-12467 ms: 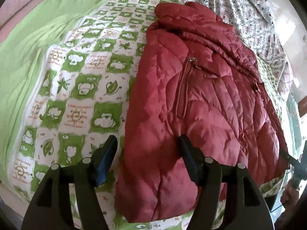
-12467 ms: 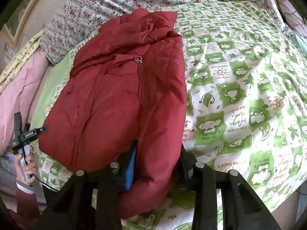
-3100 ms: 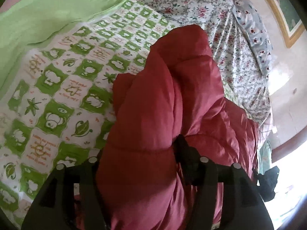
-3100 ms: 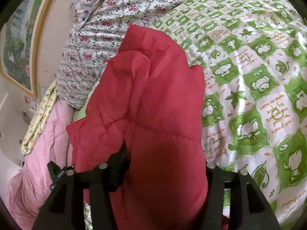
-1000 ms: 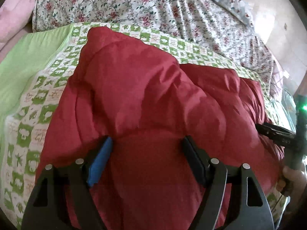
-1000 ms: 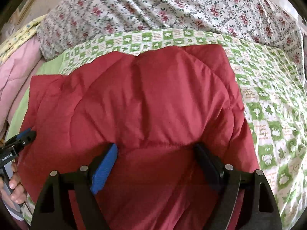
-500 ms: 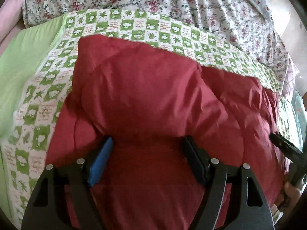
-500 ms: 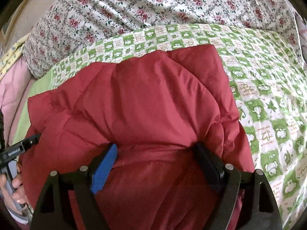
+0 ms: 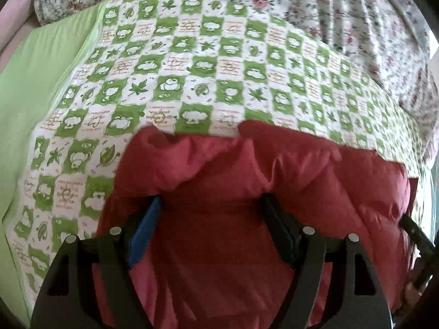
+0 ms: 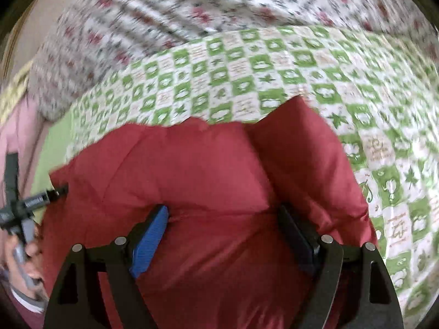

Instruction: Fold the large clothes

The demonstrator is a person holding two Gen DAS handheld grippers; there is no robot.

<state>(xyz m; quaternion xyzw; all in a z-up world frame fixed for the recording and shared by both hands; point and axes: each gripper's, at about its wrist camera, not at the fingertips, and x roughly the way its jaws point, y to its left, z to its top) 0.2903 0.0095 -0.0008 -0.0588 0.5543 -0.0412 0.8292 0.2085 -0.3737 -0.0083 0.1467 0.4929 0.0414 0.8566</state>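
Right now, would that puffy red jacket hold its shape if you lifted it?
Probably not: the red jacket bulges and creases around both grippers' fingers, so it looks soft and floppy. Its shiny quilted fabric may be slippery, and likely light for its bulk.

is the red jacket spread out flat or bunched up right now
Bunched up. The red jacket lies in puffy, doubled folds on the green checked blanket, with a thick wad between the fingers of each gripper; no sleeves or zipper show.

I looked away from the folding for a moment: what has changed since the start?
The puffy red quilted jacket, then spread out lengthwise, is now bunched into a thick fold nearer the bed's front edge. The left gripper and right gripper clamp it. The green checked bedspread is unchanged.
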